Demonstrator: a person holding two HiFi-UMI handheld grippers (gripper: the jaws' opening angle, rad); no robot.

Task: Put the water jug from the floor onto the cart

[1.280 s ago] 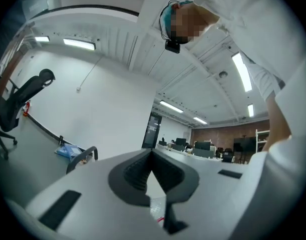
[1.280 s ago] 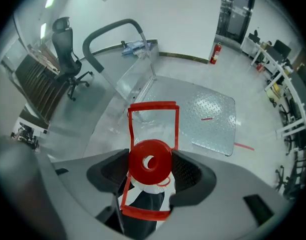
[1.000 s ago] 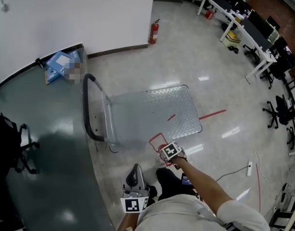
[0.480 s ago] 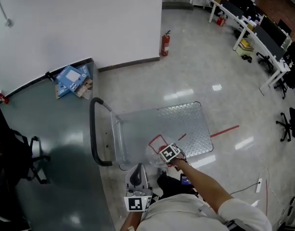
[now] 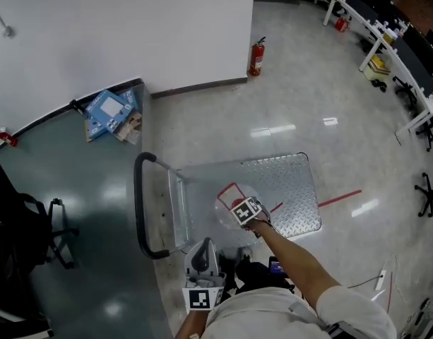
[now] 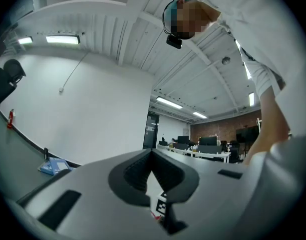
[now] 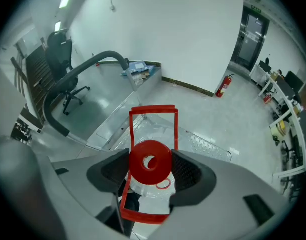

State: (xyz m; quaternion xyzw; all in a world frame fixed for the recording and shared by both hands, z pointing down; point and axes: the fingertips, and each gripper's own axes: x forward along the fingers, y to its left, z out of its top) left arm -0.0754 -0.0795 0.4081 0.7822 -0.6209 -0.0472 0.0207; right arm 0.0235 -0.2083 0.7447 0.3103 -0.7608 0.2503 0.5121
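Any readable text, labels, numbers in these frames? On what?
No legible text in any view.
Blue box: print too small to read.
Fire extinguisher: label too small.
Green sign above the door: blurred.
Marker cubes: patterns only, no characters.

Left claw jaws together, near torso, right arm outstretched, right claw clamping water jug

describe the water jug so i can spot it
Find the silver platform cart on the pale floor. At its near edge, the right tongs grip the water jug: the only clear thing, with a red cap and red frame handle.
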